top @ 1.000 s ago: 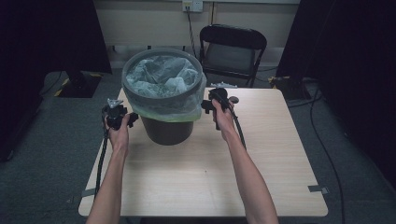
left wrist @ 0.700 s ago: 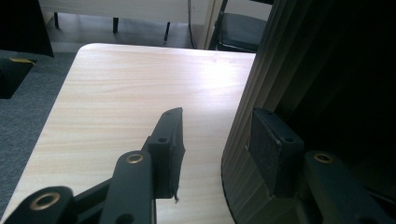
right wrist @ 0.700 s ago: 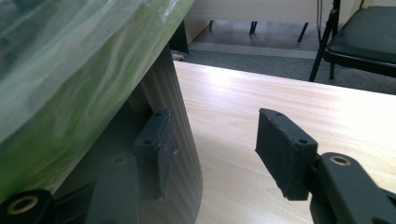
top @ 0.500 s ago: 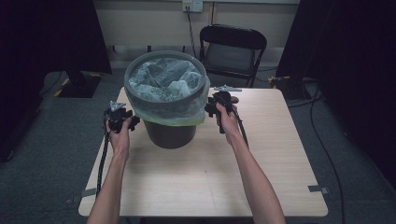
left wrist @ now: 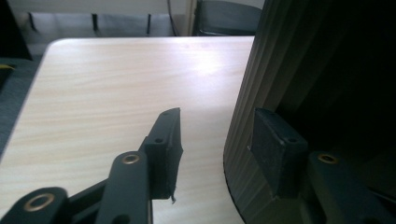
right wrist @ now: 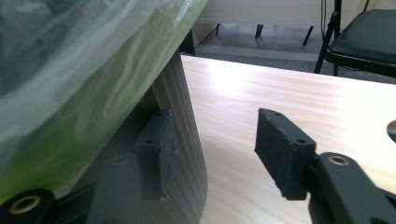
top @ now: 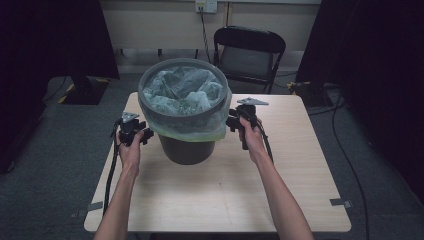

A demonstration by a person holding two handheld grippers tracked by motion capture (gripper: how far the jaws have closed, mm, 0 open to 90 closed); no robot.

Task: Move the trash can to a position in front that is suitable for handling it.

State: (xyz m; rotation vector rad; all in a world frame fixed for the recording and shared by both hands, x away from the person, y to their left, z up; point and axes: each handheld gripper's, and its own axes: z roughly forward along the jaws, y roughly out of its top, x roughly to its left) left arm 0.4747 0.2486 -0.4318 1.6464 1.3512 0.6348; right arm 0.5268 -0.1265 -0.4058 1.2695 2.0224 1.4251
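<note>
A dark ribbed bin [top: 187, 147] with a pale green-edged plastic liner [top: 185, 92] stands on the wooden table [top: 225, 195]. My left gripper [top: 146, 134] sits at the bin's left side and my right gripper [top: 233, 123] at its right side, under the liner's overhang. In the left gripper view the left gripper [left wrist: 217, 135] is open, one jaw over the table and the other in front of the bin wall [left wrist: 261, 70]. The right gripper [right wrist: 215, 135] is open, one jaw beside the bin wall [right wrist: 189, 140] below the liner [right wrist: 93, 70]. Both pairs of jaws have just been opening; only the bin's curved edge lies between them.
A black folding chair [top: 250, 50] stands behind the table's far edge. Cables run over the grey floor at the right [top: 345, 150]. A dark curtain hangs at each side. Bare tabletop lies in front of the bin, between the person's forearms.
The bin and both grippers have shifted a little to the right and toward the near edge. The right gripper has come down along the bin's side.
</note>
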